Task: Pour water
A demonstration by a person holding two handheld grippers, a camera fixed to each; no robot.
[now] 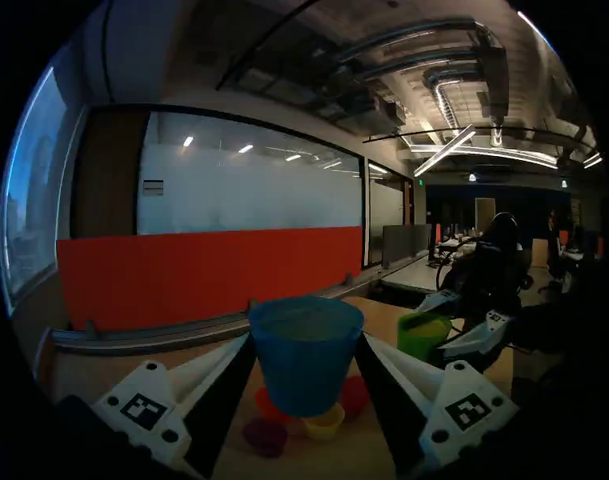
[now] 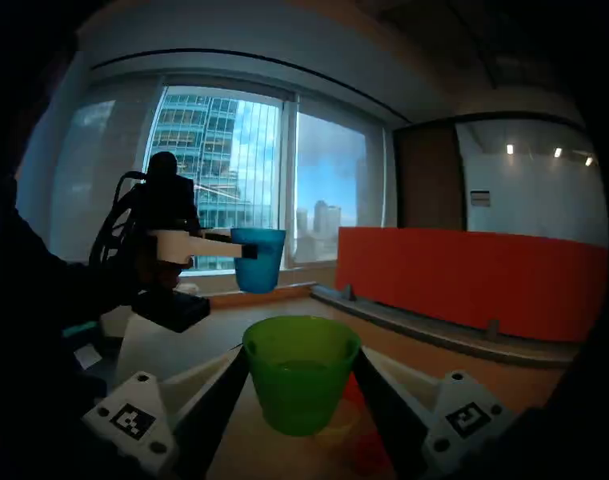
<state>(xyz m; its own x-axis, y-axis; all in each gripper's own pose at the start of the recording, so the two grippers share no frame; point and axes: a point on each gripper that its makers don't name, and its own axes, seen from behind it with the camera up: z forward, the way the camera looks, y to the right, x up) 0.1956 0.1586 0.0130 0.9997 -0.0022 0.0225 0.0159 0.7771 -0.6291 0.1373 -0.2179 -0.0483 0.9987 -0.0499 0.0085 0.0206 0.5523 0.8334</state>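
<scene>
Here, in the left gripper view, the left gripper (image 1: pixel 306 340) has its jaws clamped on a blue cup (image 1: pixel 306 368). One finger presses each side of the wall, and the cup stands upright with its rim level. It hangs clear of the table (image 1: pixel 184 352), with open air under its base. Directly below sits a cluster of small cups: a purple cup (image 1: pixel 264 436), a yellow cup (image 1: pixel 324 422) and a red cup (image 1: pixel 354 394), all close together. To the right and farther off, the right gripper (image 1: pixel 452 324) carries a green cup (image 1: pixel 422 332), apart from the blue one.

In the right gripper view, the right gripper's jaws are closed on the green cup, one finger on each side, and the cup is upright. A faint level line shows through its wall (it looks like water, though the light is dim). The blue cup is up and to the left, gripped near its rim by the left gripper. It sits higher than the green rim, with a clear gap between the two cups.

The table's far edge meets a low rail under an orange panel (image 1: pixel 208 272). A window (image 2: pixel 224 160) lies behind the blue cup.
</scene>
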